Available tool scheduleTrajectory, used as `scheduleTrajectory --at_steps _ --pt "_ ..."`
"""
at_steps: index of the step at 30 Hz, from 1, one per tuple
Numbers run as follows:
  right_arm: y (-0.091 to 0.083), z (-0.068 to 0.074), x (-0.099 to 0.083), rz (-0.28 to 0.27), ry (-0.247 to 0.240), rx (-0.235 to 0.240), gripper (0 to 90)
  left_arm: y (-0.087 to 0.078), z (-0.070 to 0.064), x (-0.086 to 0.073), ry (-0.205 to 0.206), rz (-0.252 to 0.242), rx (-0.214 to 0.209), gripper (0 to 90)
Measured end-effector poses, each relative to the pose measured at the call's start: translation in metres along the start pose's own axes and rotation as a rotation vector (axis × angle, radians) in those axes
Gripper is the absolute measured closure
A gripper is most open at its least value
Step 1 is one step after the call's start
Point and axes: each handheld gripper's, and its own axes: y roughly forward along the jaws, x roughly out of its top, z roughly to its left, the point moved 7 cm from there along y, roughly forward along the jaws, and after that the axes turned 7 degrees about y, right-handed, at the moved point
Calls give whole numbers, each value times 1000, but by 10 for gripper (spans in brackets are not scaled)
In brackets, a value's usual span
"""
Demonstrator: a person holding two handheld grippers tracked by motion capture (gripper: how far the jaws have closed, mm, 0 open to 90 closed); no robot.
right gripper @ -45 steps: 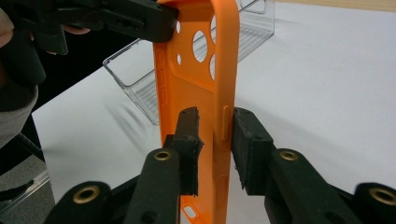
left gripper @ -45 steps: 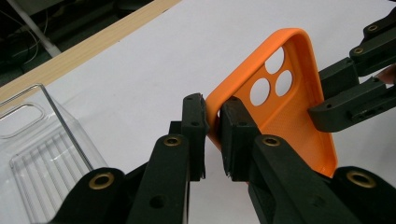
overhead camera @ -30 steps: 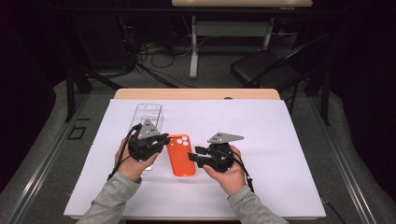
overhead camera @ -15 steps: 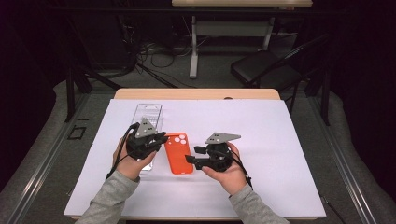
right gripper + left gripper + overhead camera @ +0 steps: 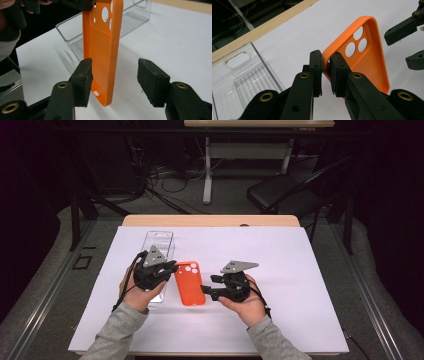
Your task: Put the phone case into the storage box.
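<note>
An orange phone case [image 5: 190, 284] with round camera holes hangs just above the white sheet between my two grippers. My left gripper [image 5: 171, 268] is shut on the case's rim near the camera-hole corner; in the left gripper view the jaws [image 5: 325, 57] pinch that rim of the case [image 5: 372, 62]. My right gripper [image 5: 208, 288] is open at the case's lower end. In the right gripper view [image 5: 116, 68] the case [image 5: 102, 47] stands between the two jaws, close to the left one, touching neither.
A clear plastic tray [image 5: 159, 244] lies on the white sheet [image 5: 300, 270] just beyond my left hand, also seen as the tray [image 5: 242, 75] and the tray [image 5: 135, 17]. The wooden table edge [image 5: 210, 220] runs along the far side.
The right gripper has edged left, bringing its open jaws around the case's lower end. The left gripper keeps its hold and has barely moved.
</note>
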Motion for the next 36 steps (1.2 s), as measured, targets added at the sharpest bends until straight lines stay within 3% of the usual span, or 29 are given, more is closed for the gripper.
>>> scheduleTrajectory --at_steps 6,20,36 --pt "1 -1 -1 7 6 1 402 -1 2 0 -1 -3 2 815" --pt "-3 -16 2 -10 9 -81 235 -2 6 -1 -5 -6 10 814" --pt "-12 -33 4 -29 38 -158 166 -4 11 -1 -12 -18 15 814"
